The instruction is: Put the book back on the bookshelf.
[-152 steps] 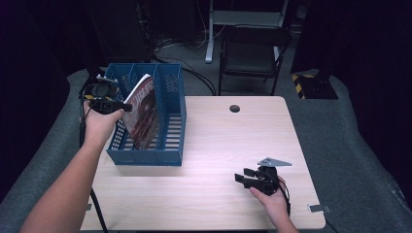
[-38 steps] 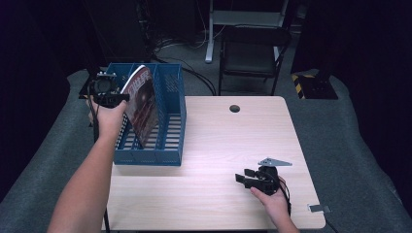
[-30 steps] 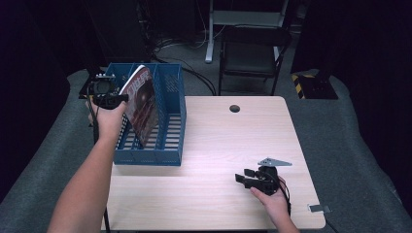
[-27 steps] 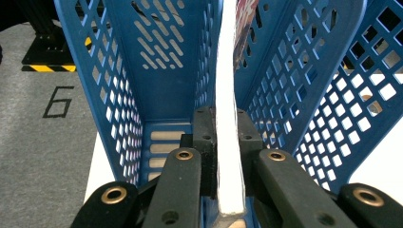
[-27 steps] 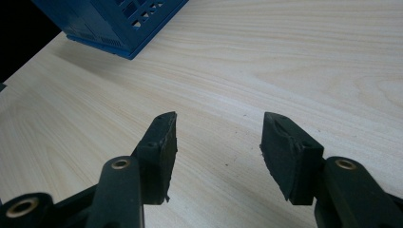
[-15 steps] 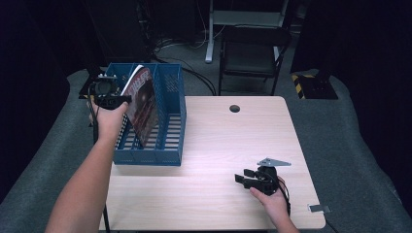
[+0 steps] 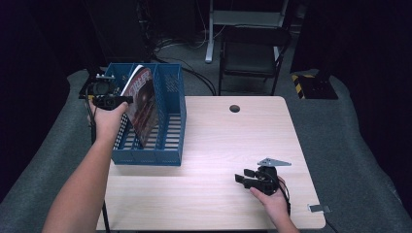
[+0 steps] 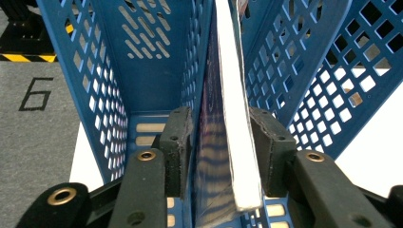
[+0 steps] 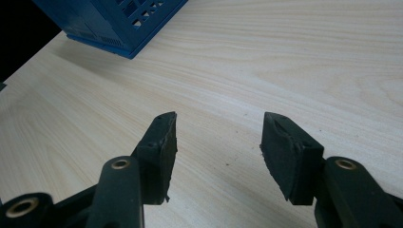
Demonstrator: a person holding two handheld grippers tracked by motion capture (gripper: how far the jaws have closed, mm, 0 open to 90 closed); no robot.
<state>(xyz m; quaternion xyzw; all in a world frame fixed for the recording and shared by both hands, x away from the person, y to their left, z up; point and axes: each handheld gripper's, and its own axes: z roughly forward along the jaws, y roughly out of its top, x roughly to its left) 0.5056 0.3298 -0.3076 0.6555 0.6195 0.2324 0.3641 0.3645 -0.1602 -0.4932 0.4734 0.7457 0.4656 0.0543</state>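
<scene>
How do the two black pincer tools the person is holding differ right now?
The left gripper is closed on a magazine standing in the blue file rack; the right gripper is open and holds nothing. The left one is raised at the rack's rim, while the right one sits low over the bare wooden table. Both have two black jaws.
</scene>
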